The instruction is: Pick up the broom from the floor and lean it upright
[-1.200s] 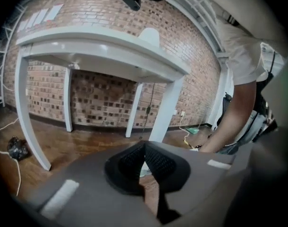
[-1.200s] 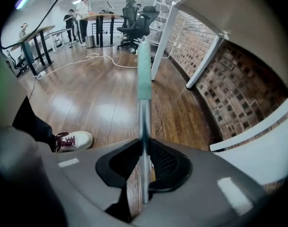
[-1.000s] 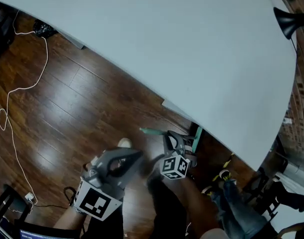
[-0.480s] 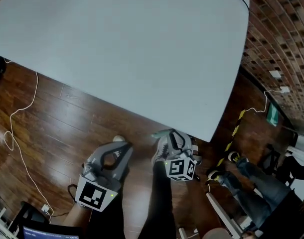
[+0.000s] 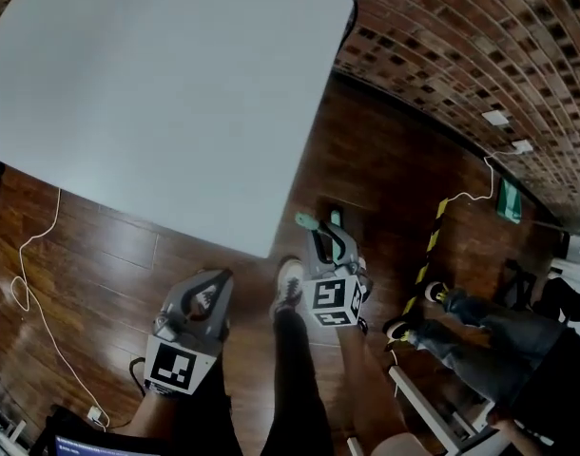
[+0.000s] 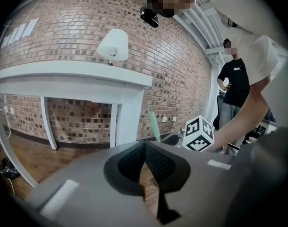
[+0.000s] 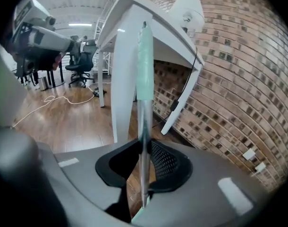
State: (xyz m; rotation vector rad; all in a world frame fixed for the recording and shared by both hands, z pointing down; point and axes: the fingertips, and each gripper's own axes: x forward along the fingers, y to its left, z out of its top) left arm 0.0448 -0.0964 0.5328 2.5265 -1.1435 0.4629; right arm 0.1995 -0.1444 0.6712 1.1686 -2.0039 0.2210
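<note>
On the wood floor (image 5: 100, 245) at far left, a white cable (image 5: 29, 255) trails. Left gripper (image 5: 210, 281) hangs over the floor, jaws together at the tips, nothing between them. White surface (image 5: 157, 93) fills the upper left. Right gripper (image 5: 326, 240) is clamped on the broom (image 7: 143, 122): its metal shaft runs up between the jaws, roughly upright. The mint-green end (image 5: 307, 222) sits just beside the surface's corner. Brush head can't be seen. Brick wall (image 5: 461, 55) at right, another person's legs (image 5: 471, 335) far right.
</note>
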